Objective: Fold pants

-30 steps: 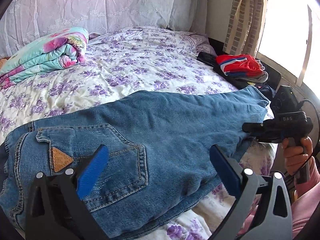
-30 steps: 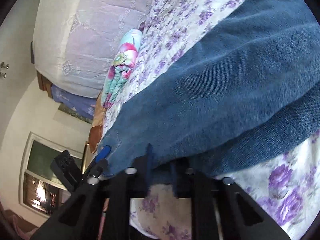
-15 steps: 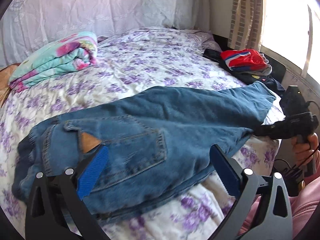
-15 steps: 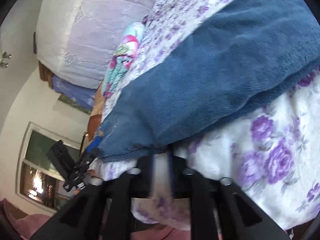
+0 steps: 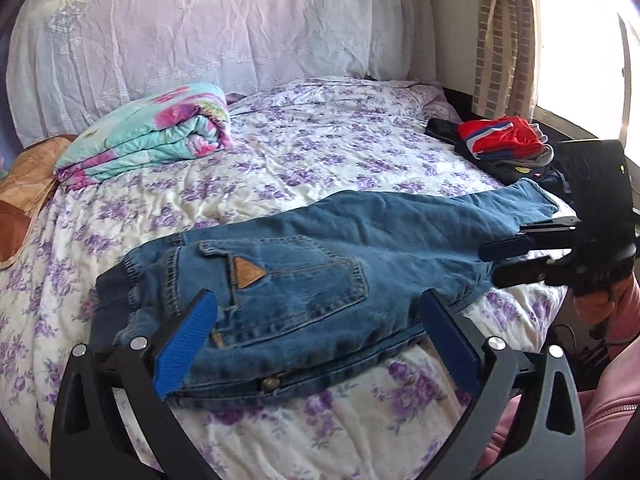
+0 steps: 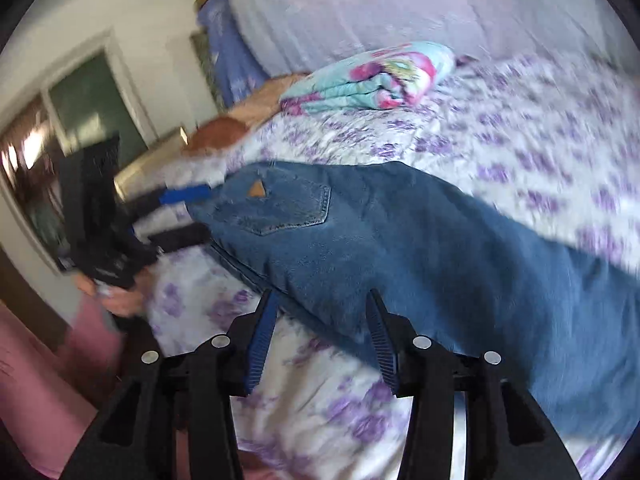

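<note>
Jeans (image 5: pixel 320 264) lie flat on the flowered bedsheet (image 5: pixel 320 152), back pocket up, waist toward the folded blanket (image 5: pixel 148 132). Left gripper (image 5: pixel 316 340) hangs spread wide over the waist, holding nothing. Right gripper (image 6: pixel 320 340) sits parted at the jeans' near edge, gripping nothing. Beyond the leg end lies a red clothes pile (image 5: pixel 500 140).

A bed with a white, purple-flowered sheet (image 5: pixel 320 152) fills the frame. At upper left lies a folded turquoise-and-pink floral blanket (image 5: pixel 148 132); at right, a pile of red and dark clothes (image 5: pixel 500 144), below a striped beige curtain (image 5: pixel 504 32).
</note>
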The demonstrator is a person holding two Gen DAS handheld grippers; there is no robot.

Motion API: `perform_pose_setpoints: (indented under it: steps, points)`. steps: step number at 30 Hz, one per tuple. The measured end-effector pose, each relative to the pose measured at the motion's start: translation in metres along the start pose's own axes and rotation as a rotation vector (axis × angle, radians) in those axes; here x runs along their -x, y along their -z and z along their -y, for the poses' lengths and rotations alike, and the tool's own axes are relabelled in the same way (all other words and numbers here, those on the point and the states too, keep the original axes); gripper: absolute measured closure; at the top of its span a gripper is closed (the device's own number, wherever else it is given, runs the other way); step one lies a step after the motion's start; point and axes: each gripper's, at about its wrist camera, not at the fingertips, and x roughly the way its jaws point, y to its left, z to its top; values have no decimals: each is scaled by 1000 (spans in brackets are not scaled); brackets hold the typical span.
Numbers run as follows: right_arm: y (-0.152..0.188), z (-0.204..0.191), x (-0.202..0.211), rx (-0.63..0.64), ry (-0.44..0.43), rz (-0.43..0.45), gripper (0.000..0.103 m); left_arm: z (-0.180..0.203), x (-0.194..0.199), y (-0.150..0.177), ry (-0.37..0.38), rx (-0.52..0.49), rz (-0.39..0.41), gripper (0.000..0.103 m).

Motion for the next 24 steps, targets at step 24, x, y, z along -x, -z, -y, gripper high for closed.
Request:
perform_pose_setpoints:
  steps: [24]
  points:
    - [6,-43,-38,273,79,-82,63,-20,21,-18,-33,56,85,4]
